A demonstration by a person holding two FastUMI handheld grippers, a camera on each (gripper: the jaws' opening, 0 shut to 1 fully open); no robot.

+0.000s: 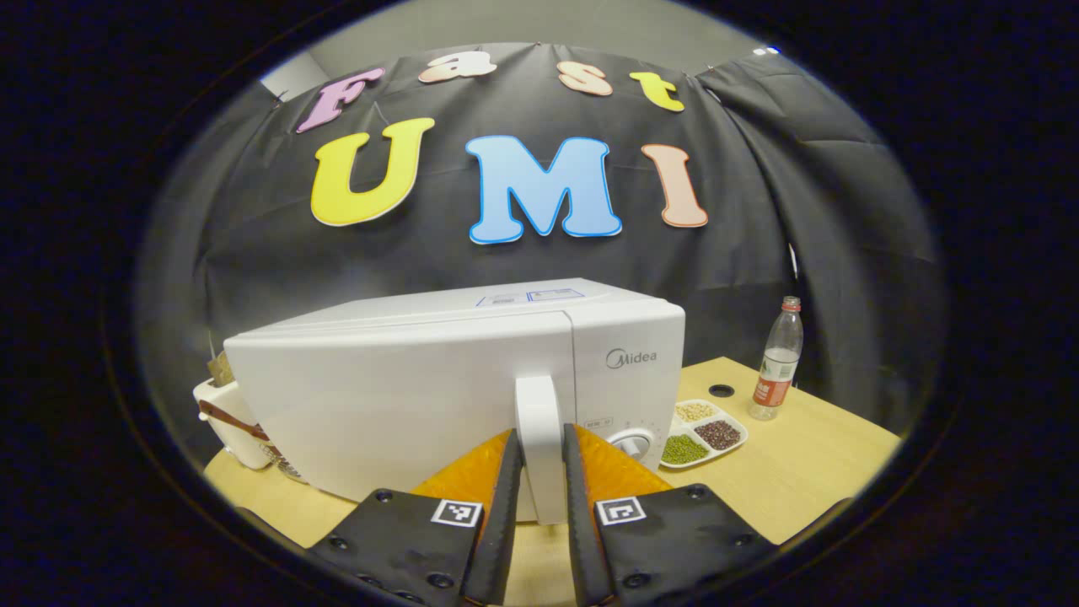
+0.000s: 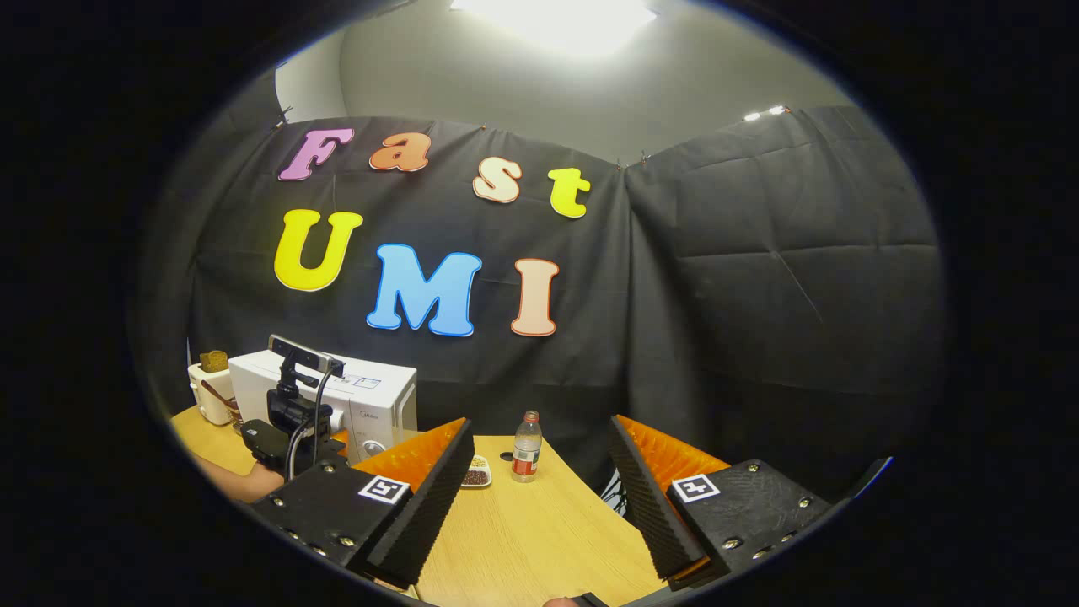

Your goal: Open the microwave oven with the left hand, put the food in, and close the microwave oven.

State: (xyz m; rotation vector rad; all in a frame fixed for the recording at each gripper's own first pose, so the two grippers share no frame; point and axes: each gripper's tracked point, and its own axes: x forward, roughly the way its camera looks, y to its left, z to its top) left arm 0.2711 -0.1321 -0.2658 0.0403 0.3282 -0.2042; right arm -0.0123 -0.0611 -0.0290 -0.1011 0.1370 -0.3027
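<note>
left fingers (image 1: 539, 472) clamp door handle (image 1: 539, 421) | right fingers (image 2: 539, 497) spread | white microwave (image 1: 405, 388) closed

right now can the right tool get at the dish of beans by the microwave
Probably yes: the right tool is open and empty, with bare table leading toward the dish of beans; only the bottle stands nearby.

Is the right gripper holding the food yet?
No. In the right gripper view the right gripper stands open over the bare table, with nothing between its fingers.
</note>
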